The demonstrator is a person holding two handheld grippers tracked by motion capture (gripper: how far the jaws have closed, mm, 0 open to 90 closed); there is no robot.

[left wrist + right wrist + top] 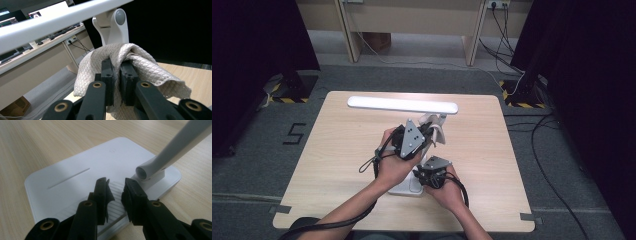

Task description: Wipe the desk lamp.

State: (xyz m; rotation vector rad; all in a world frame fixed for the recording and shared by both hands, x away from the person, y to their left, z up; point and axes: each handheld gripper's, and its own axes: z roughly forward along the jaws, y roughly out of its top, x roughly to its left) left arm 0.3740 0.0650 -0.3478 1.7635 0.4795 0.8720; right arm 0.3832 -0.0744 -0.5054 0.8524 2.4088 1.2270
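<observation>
The left gripper (117, 65) is clenching a beige quilted cloth (140, 65) just below the grey-capped hinge (120, 16) of the white desk lamp (403, 104), its jaw tips buried in the folds. The right gripper (115, 185) is resting unclenched on the lamp's flat white base (75, 170), seemingly grasping nothing, beside the stem joint (143, 172).
</observation>
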